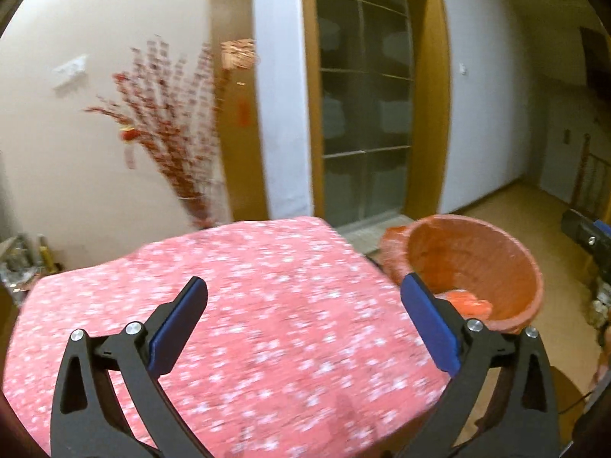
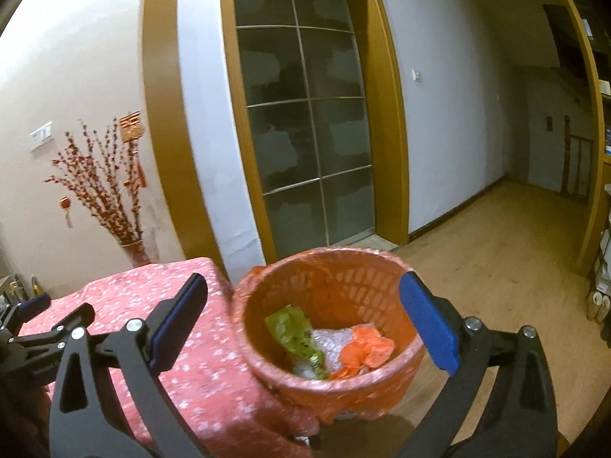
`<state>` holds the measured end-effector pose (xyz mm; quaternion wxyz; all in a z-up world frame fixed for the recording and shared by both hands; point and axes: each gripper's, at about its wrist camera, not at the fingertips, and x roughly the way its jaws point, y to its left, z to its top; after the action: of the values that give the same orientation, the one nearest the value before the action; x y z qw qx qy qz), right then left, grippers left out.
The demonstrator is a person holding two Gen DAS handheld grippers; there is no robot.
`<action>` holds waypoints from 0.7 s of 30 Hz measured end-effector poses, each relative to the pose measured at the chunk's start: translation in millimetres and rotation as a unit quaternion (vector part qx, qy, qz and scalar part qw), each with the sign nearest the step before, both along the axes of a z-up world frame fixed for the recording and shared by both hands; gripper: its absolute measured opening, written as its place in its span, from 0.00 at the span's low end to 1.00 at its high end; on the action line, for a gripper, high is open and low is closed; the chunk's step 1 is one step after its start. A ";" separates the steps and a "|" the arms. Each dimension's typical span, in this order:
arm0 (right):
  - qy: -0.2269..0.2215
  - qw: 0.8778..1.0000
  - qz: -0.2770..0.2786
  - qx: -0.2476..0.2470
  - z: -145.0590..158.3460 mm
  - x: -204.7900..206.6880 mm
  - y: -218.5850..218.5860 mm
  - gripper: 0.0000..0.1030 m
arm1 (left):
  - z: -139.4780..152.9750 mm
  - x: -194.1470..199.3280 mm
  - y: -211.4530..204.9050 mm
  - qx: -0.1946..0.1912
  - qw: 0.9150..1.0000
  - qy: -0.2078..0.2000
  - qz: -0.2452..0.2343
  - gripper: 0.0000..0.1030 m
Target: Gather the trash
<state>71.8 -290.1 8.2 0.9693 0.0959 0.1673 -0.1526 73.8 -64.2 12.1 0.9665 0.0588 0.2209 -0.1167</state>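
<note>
The counter (image 2: 198, 374), under a pink flowered cloth (image 1: 248, 305), has an orange bin (image 2: 328, 328) beside it holding a green wrapper (image 2: 294, 332), its printing unreadable. Left gripper (image 1: 303, 324) and right gripper (image 2: 303, 324) jaws spread empty; right above the bin.

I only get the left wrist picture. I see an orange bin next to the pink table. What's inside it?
Observer: The right wrist view looks down into the orange bin. A green wrapper lies in it.
Child: Anything else in there?
Observer: Yes, a crumpled orange bag lies beside the wrapper, on some clear bubbly plastic.
Child: Is the right hand-held gripper holding trash?
Observer: No. The right hand-held gripper is open and holds nothing, with the bin between its fingers in the picture.
</note>
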 end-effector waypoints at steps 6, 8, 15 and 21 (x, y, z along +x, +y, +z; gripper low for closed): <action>0.011 0.999 0.022 -0.022 -0.2 -8.4 33.3 0.95 | -0.6 -18.9 25.8 -0.002 0.999 -0.010 0.039 0.98; 0.013 0.999 0.026 -0.030 -1.5 -10.5 42.7 0.95 | -0.9 -23.3 30.4 -0.003 0.999 -0.012 0.049 0.98; 0.016 0.998 0.021 -0.055 -4.9 -18.8 63.2 0.95 | -2.4 -42.9 39.7 -0.012 0.997 -0.016 0.070 0.98; 0.019 0.998 0.008 -0.055 -7.9 -26.4 66.8 0.95 | -3.8 -53.7 39.4 -0.007 0.996 -0.024 0.083 0.98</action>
<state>45.5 -223.3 0.3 0.9708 0.0383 0.1783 -0.1558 20.1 -24.7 8.3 0.9784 0.0359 0.2006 -0.0361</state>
